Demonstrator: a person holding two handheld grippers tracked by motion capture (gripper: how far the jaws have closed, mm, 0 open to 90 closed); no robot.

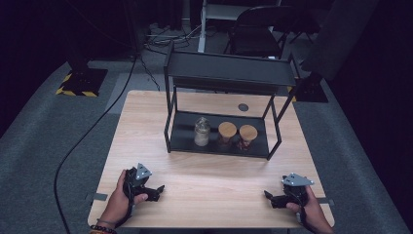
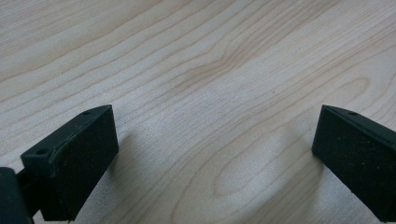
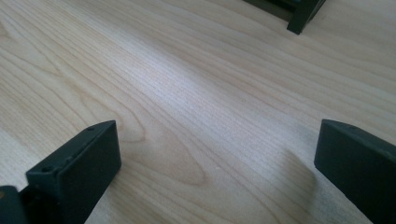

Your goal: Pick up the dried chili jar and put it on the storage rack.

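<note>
My left gripper (image 1: 157, 191) rests low at the near left of the counter (image 1: 209, 180), its jaws wide apart with nothing between them; in the left gripper view (image 2: 215, 154) bare wood grain lies in the gap. Well ahead, on the lower shelf of the black rack (image 1: 178, 131), stand three jars in a row: a glass jar (image 1: 202, 132) at the left, then a cork-lidded jar (image 1: 227, 132), then a second cork-lidded jar (image 1: 247, 135) just beside it. All three are far from both sets of jaws, beyond open wood. My right gripper (image 1: 271, 199) sits at the near right edge, jaws spread wide and holding nothing; the right gripper view (image 3: 217, 158) has a rack foot (image 3: 301, 18) at the top, well beyond the gap.
</note>
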